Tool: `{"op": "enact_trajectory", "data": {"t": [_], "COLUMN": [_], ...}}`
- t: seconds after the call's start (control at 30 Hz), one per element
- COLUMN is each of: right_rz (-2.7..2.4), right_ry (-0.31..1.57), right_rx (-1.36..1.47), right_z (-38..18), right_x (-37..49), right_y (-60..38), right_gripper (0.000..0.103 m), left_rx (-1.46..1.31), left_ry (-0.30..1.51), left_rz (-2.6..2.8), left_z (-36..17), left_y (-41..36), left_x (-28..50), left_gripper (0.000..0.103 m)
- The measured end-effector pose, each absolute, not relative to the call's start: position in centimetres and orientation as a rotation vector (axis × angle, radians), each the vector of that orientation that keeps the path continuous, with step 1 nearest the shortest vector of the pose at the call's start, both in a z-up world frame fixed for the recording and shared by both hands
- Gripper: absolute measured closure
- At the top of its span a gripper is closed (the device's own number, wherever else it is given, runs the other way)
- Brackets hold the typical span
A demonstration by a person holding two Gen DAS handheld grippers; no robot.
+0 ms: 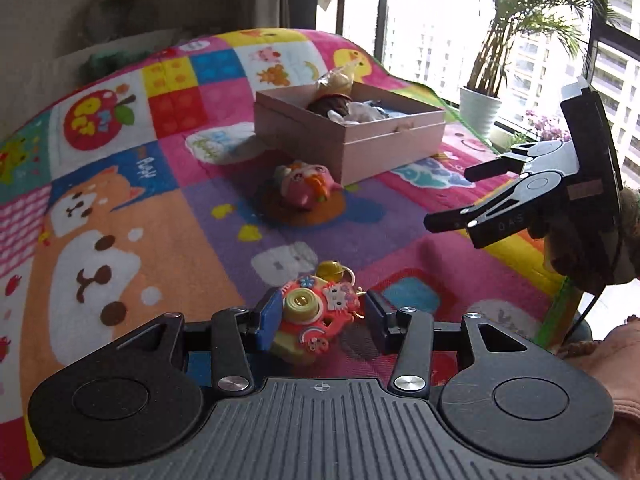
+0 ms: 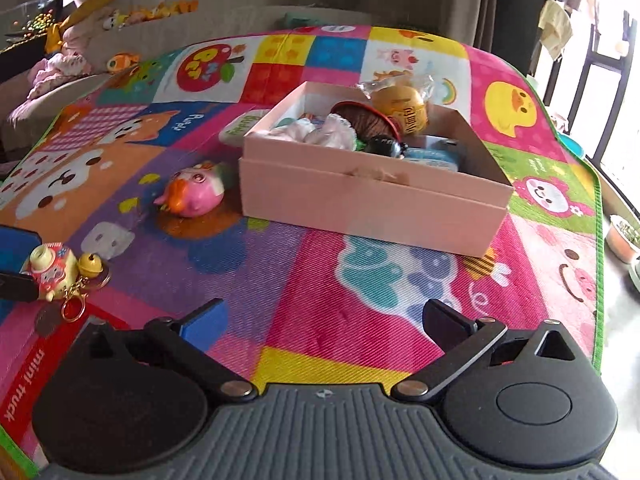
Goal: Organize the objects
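**Toy keychain between my left pads**

My left hand-held gripper (image 1: 318,320) sits around the glossy plastic camera keychain (image 1: 310,316) at lower centre; I can't tell whether the blue pads actually clamp it. Its yellow bell (image 2: 89,263) and gold ring dangle beside it. Above, on the woven patchwork mat (image 1: 120,208), lies a rounded pink bird toy (image 1: 306,186), then the pink cardboard box (image 2: 372,200), full. My right hand-held gripper (image 2: 322,322) hangs spread apart, holding nothing.

Pink box (image 2: 372,200); red-yellow keychain toy (image 1: 316,312); multicolour cartoon-patchwork mat (image 2: 360,320).
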State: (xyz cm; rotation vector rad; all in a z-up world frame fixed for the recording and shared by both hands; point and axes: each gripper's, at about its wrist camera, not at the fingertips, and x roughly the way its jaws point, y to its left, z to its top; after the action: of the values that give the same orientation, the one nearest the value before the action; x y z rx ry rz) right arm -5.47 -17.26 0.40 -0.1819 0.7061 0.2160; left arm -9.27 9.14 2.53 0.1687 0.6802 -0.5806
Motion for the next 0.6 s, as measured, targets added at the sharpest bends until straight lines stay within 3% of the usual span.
{"op": "enact_trajectory", "data": {"t": [0.43, 0.6], "right_rz": [0.232, 0.230], "right_ry": [0.698, 0.696], "right_rx": [-0.219, -0.219], "right_z": [0.3, 0.2], "right_x": [-5.8, -5.8], "right_y": [-16.8, -16.8], "right_gripper": [0.000, 0.000], "left_rx": [0.240, 0.097], "left_ry": [0.680, 0.681], "left_rz": [-0.474, -0.264], "left_z": [2.2, 2.6], "left_y": [10.2, 13.3], "left_x": [-8.3, -5.9], "left_gripper": [0.049, 0.054]}}
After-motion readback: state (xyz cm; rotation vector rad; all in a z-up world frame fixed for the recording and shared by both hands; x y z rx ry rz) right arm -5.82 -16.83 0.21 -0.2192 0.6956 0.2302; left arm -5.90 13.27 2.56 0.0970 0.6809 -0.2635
